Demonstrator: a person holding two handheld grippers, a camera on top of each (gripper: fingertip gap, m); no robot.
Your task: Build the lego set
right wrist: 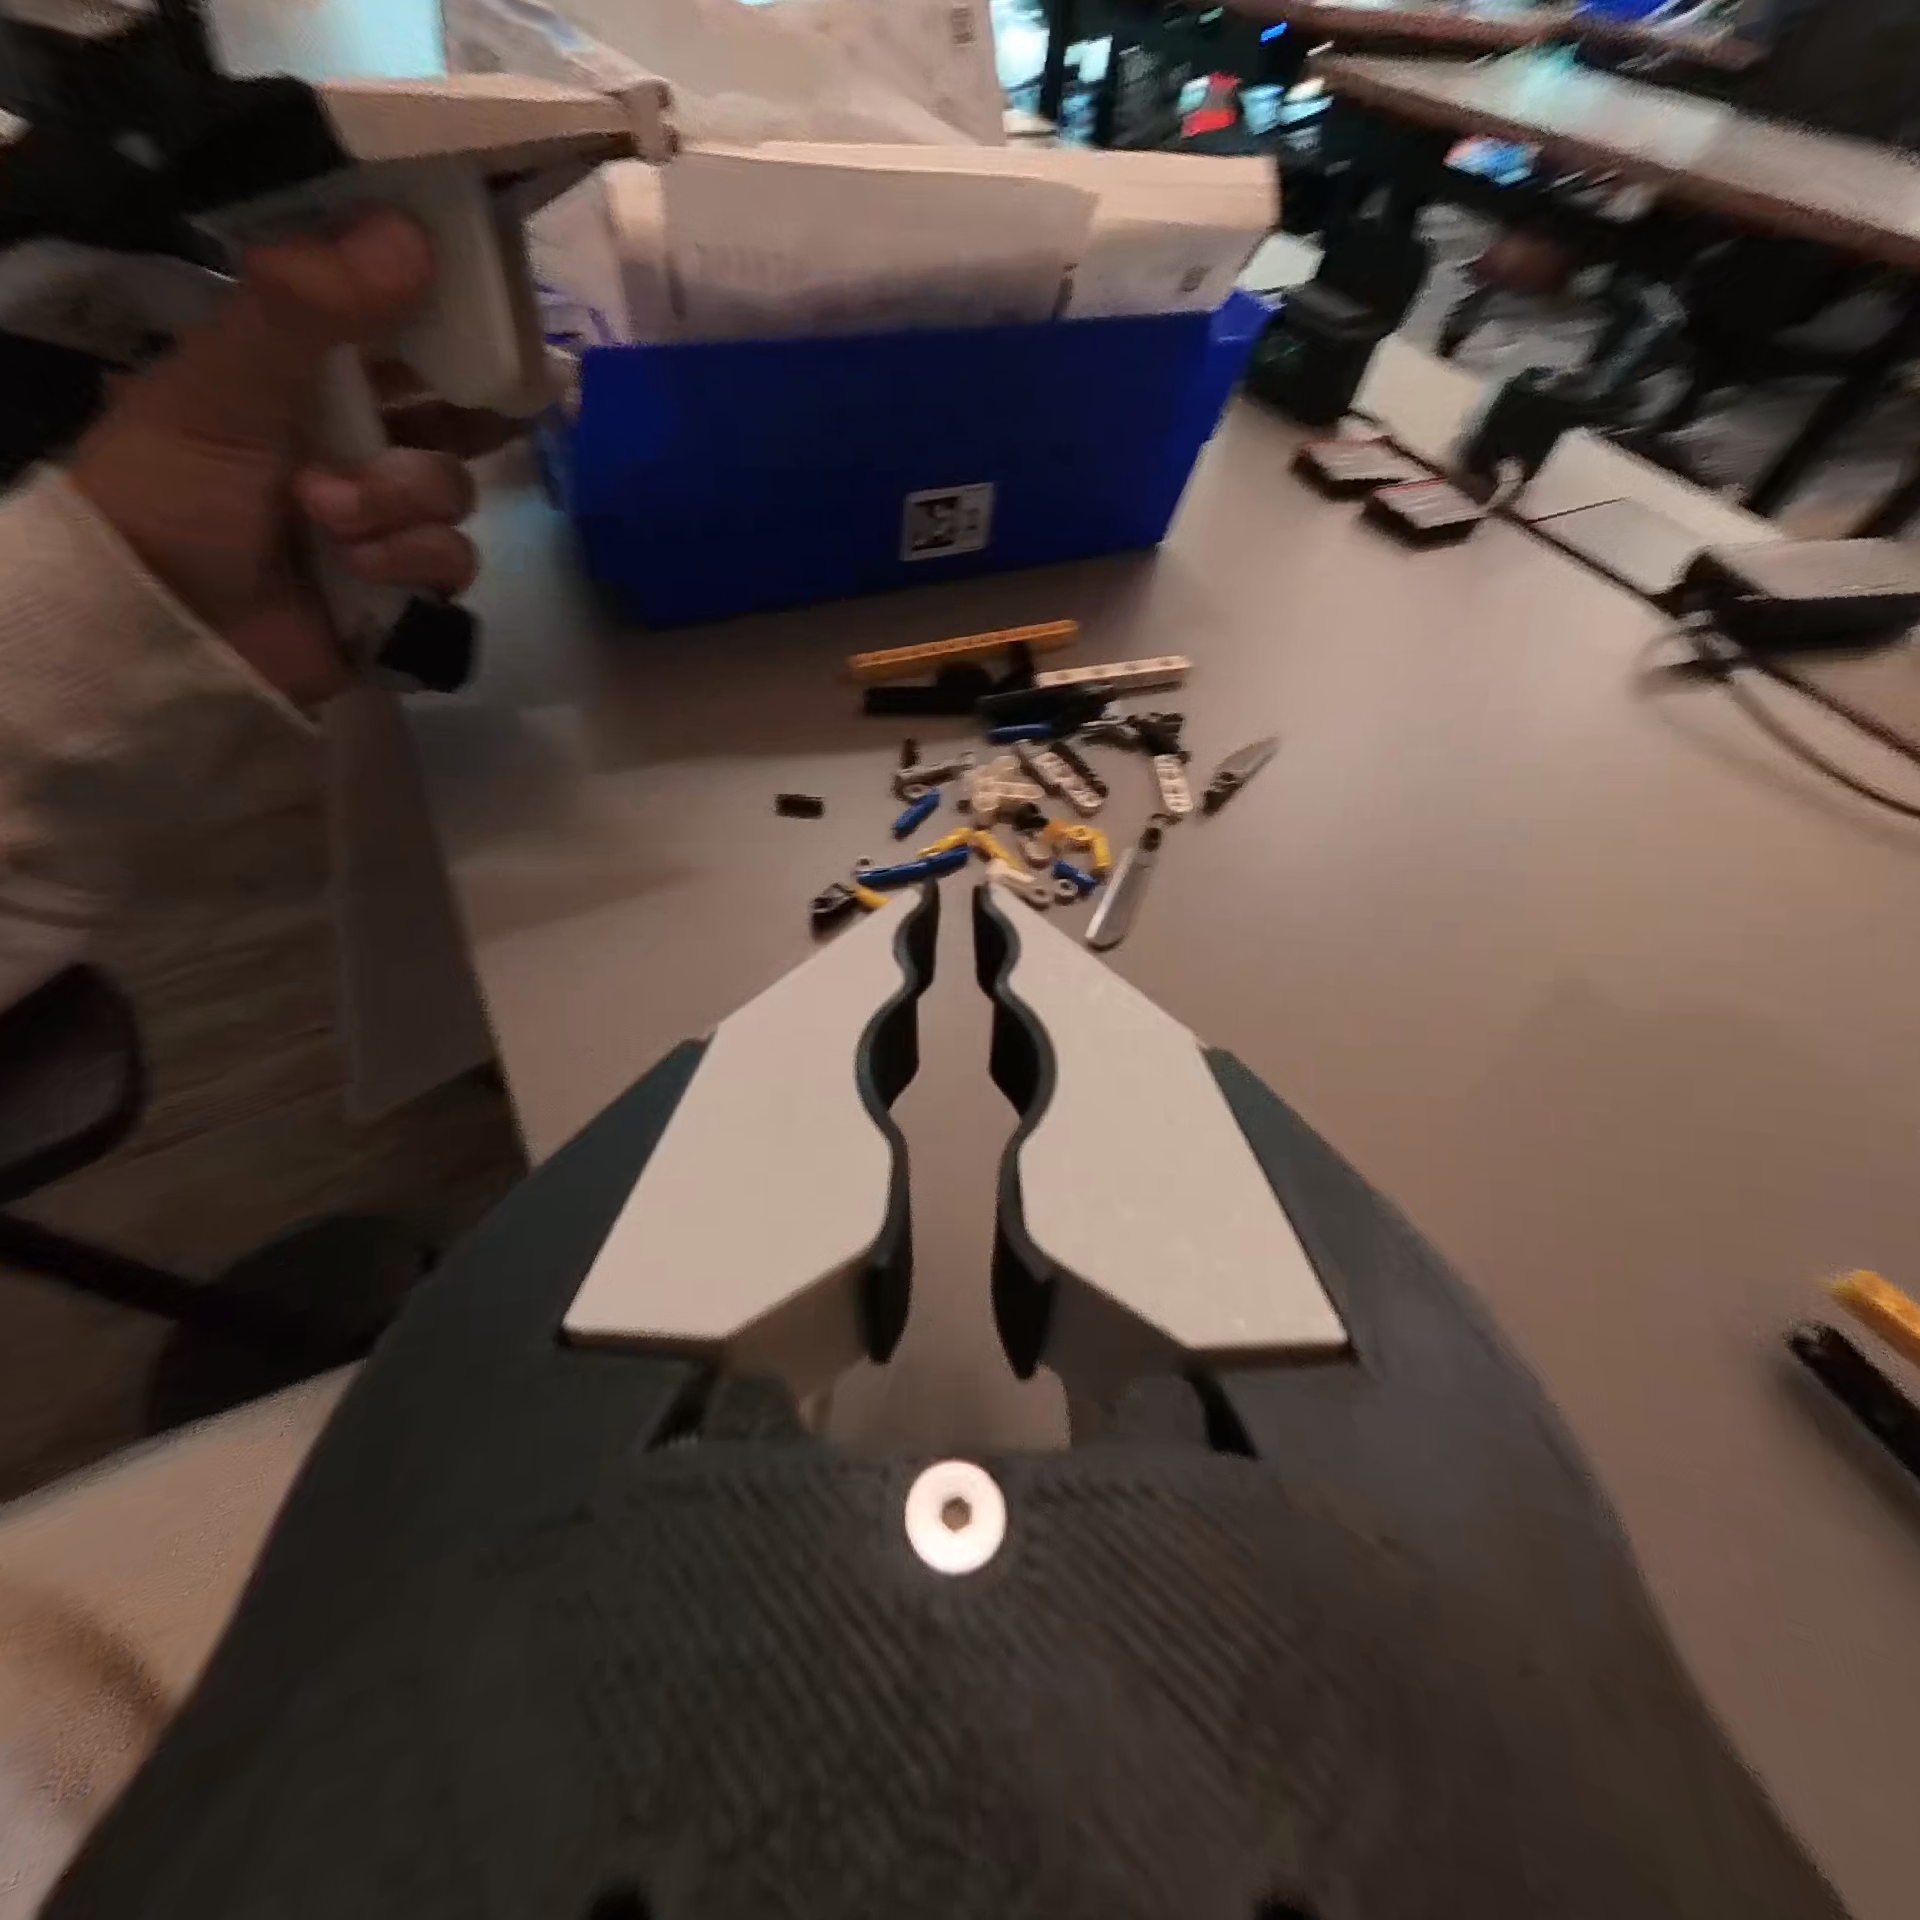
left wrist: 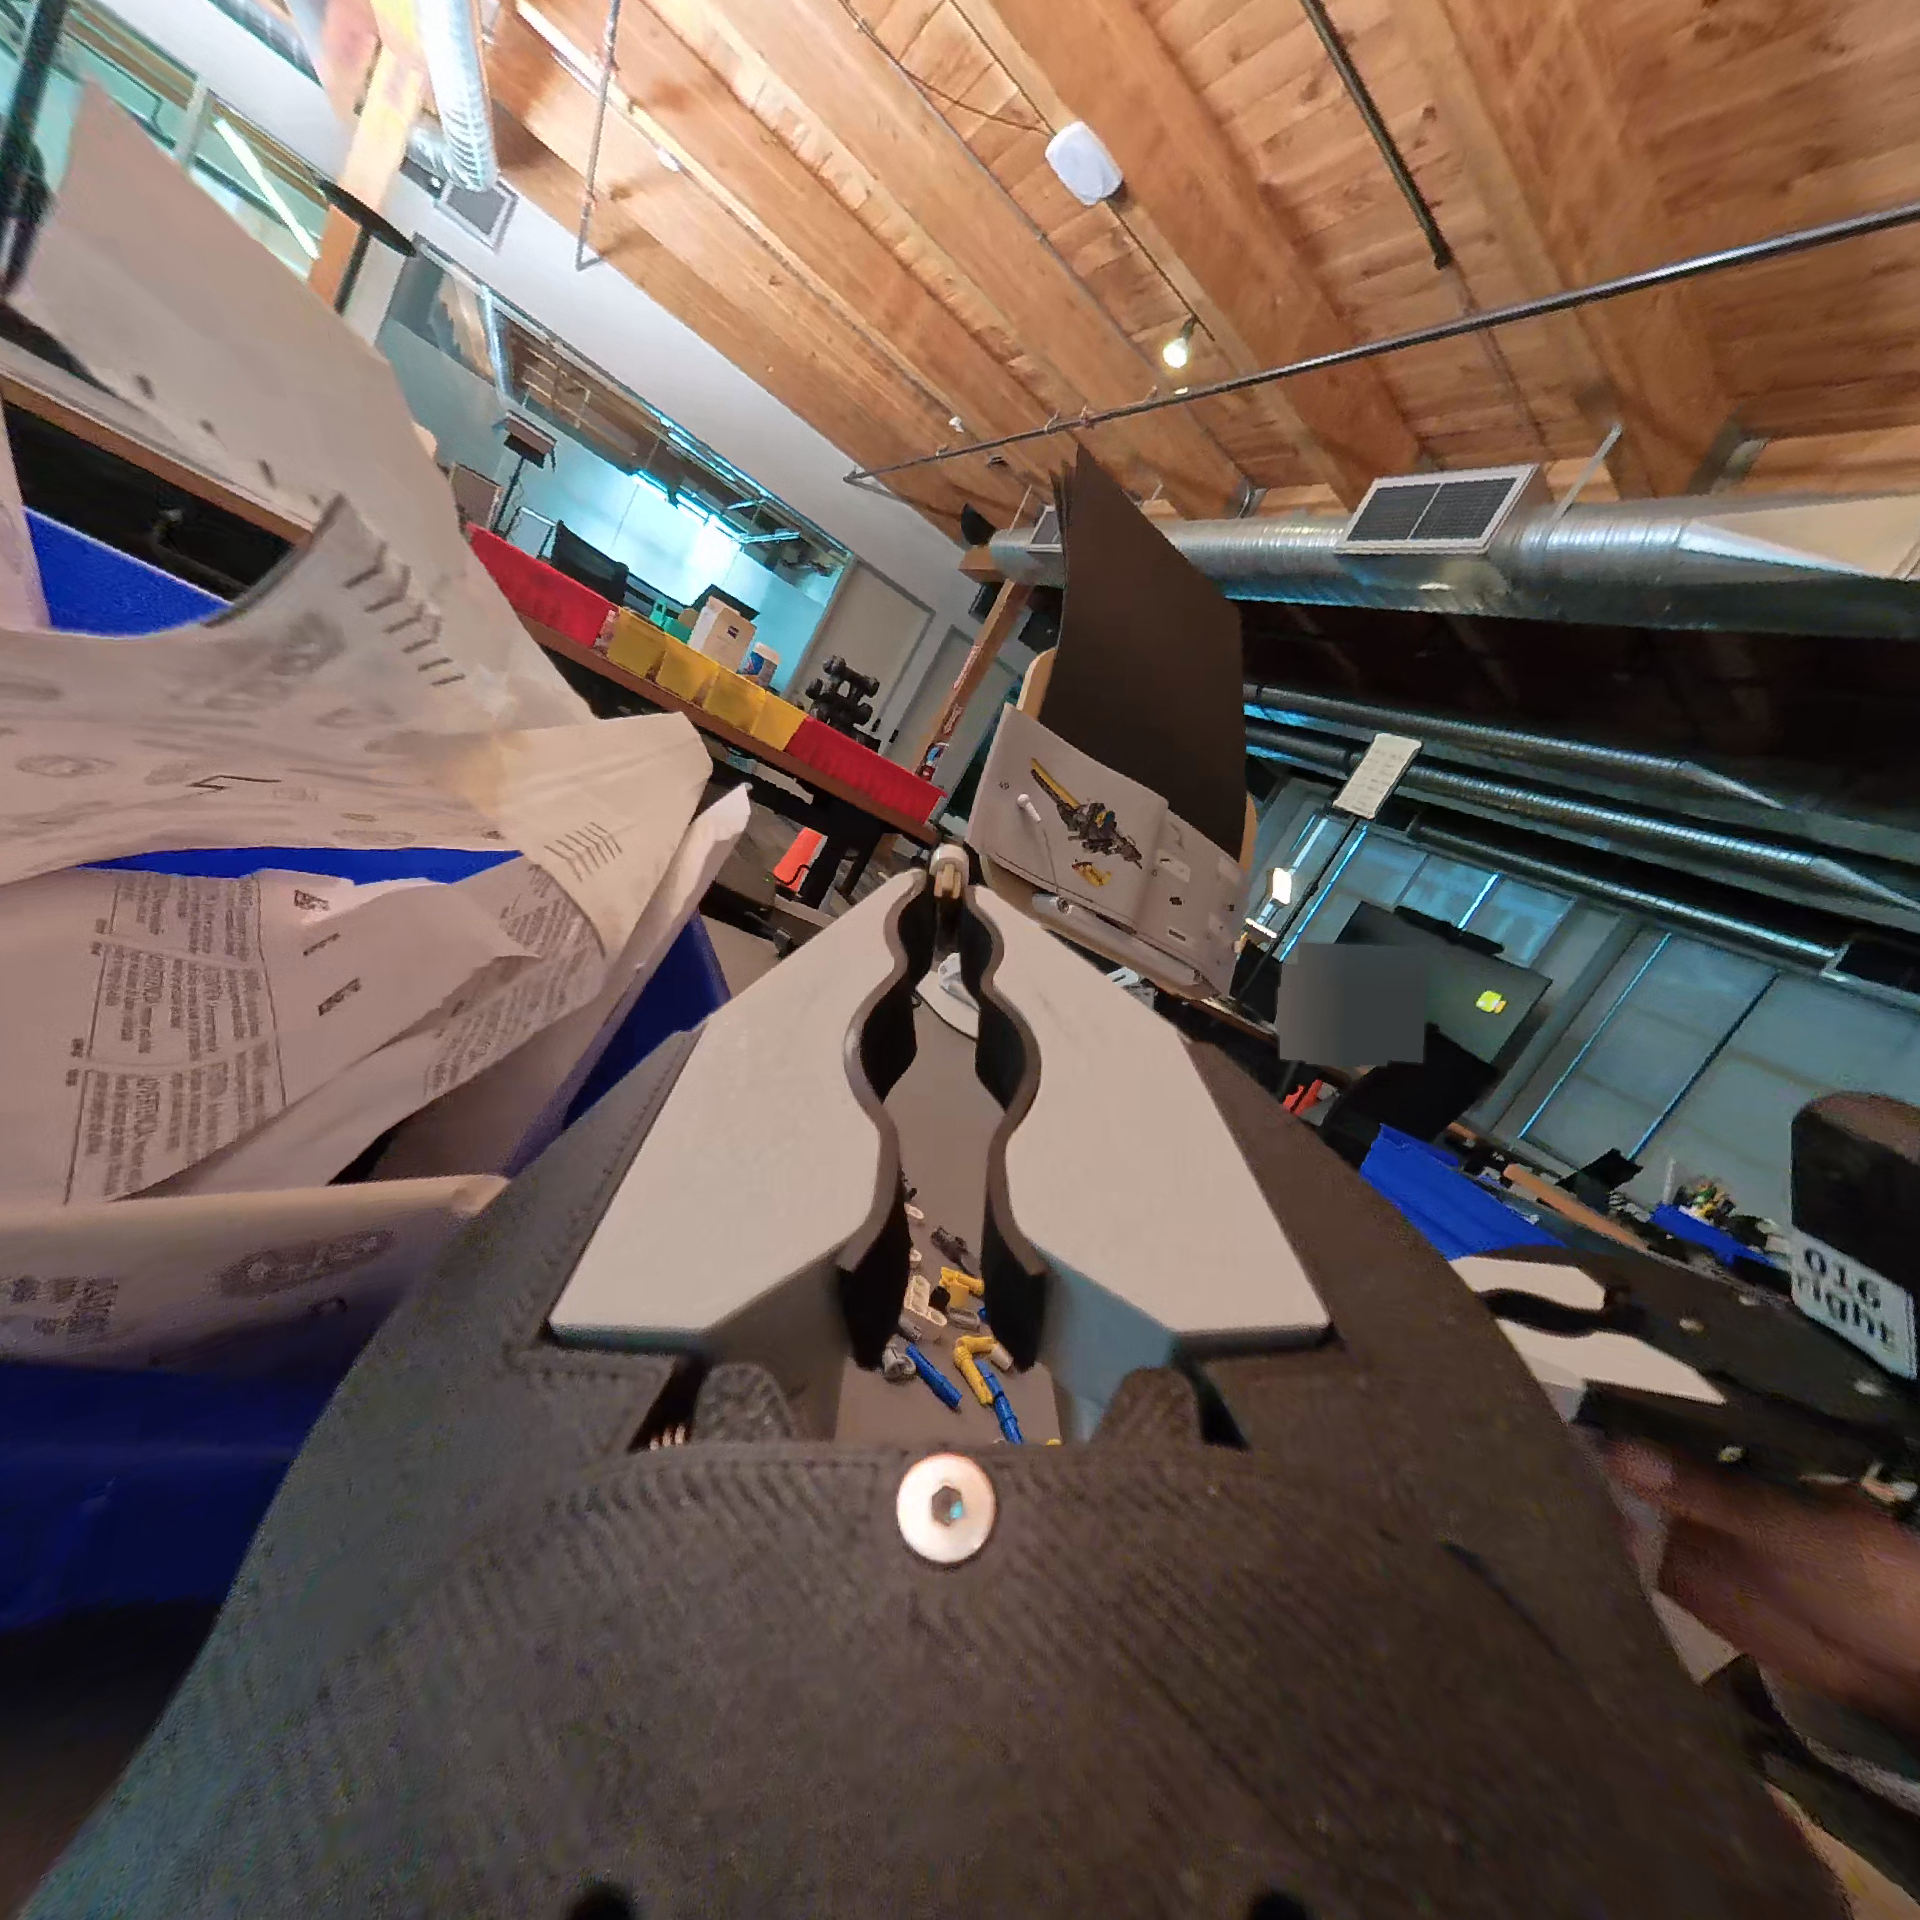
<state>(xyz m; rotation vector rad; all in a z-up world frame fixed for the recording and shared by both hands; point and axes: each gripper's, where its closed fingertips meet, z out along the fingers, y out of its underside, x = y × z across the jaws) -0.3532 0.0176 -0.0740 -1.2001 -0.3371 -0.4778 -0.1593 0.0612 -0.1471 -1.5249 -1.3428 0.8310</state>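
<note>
— Grey worktop (right wrist: 1455, 1039), blurred by motion. Nearest?
— Right gripper (right wrist: 956, 902), tips a narrow gap apart, nothing between them, hanging just short of the lego pile (right wrist: 997, 821).
— And the pile?
— Loose bits mid-worktop: blue, yellow, black, pale. Long yellow beam (right wrist: 961, 642) and pale beam (right wrist: 1112, 675) at its far side. More yellow and black parts (right wrist: 1860, 1351) by the right edge.
— Beyond?
— Blue bin (right wrist: 883, 457), stuffed with paper sheets (right wrist: 862, 239), white tag on its front wall. Left of it, a hand (right wrist: 301, 436) round the other tool's grip.
— Left gripper?
— Left gripper (left wrist: 943, 881) raised and tilted up toward the wooden ceiling (left wrist: 1143, 208), pinching a small pale lego piece (left wrist: 945, 871) at the very tips. Pile visible low between its fingers.
— Around it?
— Printed sheets spilling over the bin rim on the left. Farther off, an open manual (left wrist: 1091, 831) propped upright, a dark board (left wrist: 1143, 644) behind it. Red and yellow bins (left wrist: 717, 675) on a far table.
</note>
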